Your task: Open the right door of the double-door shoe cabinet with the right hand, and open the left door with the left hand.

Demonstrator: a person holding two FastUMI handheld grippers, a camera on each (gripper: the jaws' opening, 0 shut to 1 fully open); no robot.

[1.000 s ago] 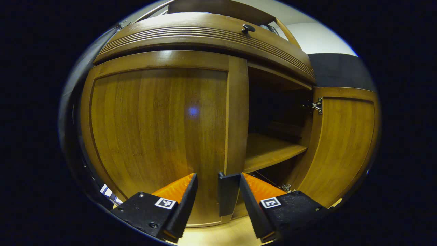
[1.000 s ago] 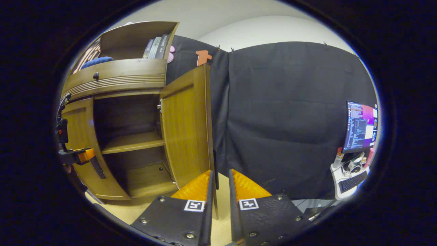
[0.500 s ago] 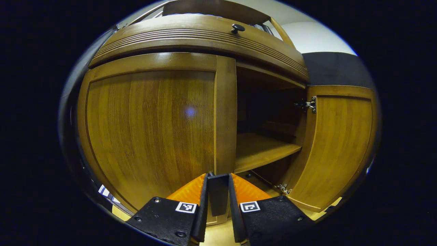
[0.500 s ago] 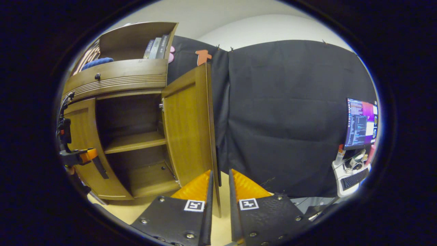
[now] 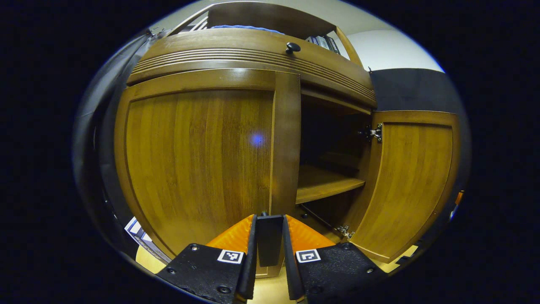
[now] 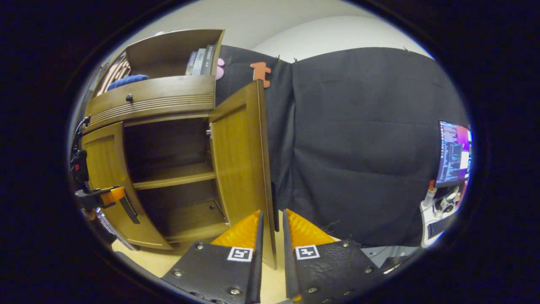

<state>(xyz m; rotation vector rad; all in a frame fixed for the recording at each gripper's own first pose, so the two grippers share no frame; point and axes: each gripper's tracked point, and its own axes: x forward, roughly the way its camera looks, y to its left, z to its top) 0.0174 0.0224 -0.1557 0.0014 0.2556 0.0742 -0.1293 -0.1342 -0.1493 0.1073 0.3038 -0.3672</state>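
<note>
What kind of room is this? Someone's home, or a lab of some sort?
Probably a lab booth staged as a home, not a real one. A brown wooden double-door shoe cabinet stands against a black cloth wall, and a lit computer monitor sits on a cluttered desk at the side.

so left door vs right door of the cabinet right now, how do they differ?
1. The left door is closed or nearly so against the cabinet; the right door is swung wide open, baring the shelf.
2. The left tongs are shut on the left door's dark handle; the right tongs straddle the right door's free edge.
Shared: both are the same brown wood with a framed panel.
</note>
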